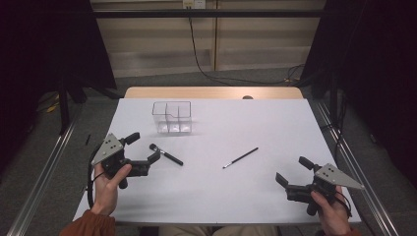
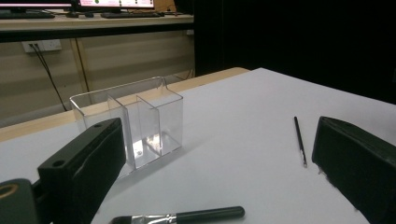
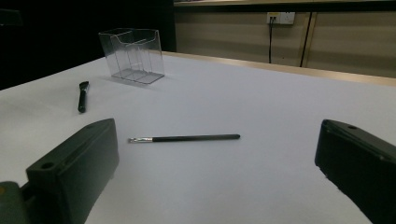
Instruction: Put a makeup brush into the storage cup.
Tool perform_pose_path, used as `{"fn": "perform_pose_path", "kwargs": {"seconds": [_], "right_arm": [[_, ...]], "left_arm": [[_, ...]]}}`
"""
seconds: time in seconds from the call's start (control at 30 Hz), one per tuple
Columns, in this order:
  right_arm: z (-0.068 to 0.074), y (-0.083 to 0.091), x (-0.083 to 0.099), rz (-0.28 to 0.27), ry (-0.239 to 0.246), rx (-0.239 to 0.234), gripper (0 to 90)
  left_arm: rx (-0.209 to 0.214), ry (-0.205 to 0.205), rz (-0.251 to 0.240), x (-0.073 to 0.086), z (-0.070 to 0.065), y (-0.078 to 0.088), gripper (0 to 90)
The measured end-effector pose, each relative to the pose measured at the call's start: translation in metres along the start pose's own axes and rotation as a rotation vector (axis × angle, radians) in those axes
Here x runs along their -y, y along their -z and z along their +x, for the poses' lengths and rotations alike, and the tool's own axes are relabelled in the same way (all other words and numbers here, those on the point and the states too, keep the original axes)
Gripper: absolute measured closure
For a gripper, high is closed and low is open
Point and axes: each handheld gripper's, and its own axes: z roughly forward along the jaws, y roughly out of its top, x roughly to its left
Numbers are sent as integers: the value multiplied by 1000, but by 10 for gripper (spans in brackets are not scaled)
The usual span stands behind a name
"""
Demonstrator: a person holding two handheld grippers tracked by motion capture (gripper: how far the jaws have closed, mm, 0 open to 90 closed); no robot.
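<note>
White table (image 1: 211, 191) under dim light, dark curtains either side, pale wall panels and a trailing cable behind.

Far left: left gripper (image 1: 145, 153) held low over the table's left edge by a hand (image 1: 109, 186), grey three-cornered plate on top. Fingers spread wide, nothing between them. Seen along its own fingers (image 2: 84, 172), same story: broad gap, bare table in it.

Just beside the fingertips: short thick-handled brush (image 1: 166, 154), lying flat, bristle head toward the gripper, black handle angling off to the right and nearer the person. In the left gripper view, that brush (image 2: 187, 216) right at the bottom edge, between the two fingers but not touched.

Up and slightly right, toward the far side: clear plastic organiser (image 1: 172, 118), upright, split into compartments, all looking bare. Well apart from both brushes.

Centre-right: thin long brush (image 1: 240, 158), flat on the table, silver ferrule end pointing near-left, black handle rising to the far right. Alone, near neither gripper. Also visible from the right gripper view (image 3: 184, 138), lying crosswise ahead of the fingers.

Far right: right gripper (image 1: 287, 184) by the table's near right corner, gripped by a hand (image 1: 330, 210). Fingers wide apart as well, holding nothing.
</note>
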Motion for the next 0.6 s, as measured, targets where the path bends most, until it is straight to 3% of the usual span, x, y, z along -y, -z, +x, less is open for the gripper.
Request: {"fn": "perform_pose_path", "kwargs": {"seconds": [0.07,0.1,0.37,0.6], "right_arm": [[0,0,0,1,-2,2,0],[0,0,0,3,1,0,0],[0,0,0,7,9,-3,0],[0,1,0,3,7,0,0]], "left_arm": [[1,-9,9,-1,0,-4,27],[-4,-35,18,-4,2,-6,27],[-3,-28,19,-21,5,-20,19],[16,-50,42,-19,7,-32,17]]}}
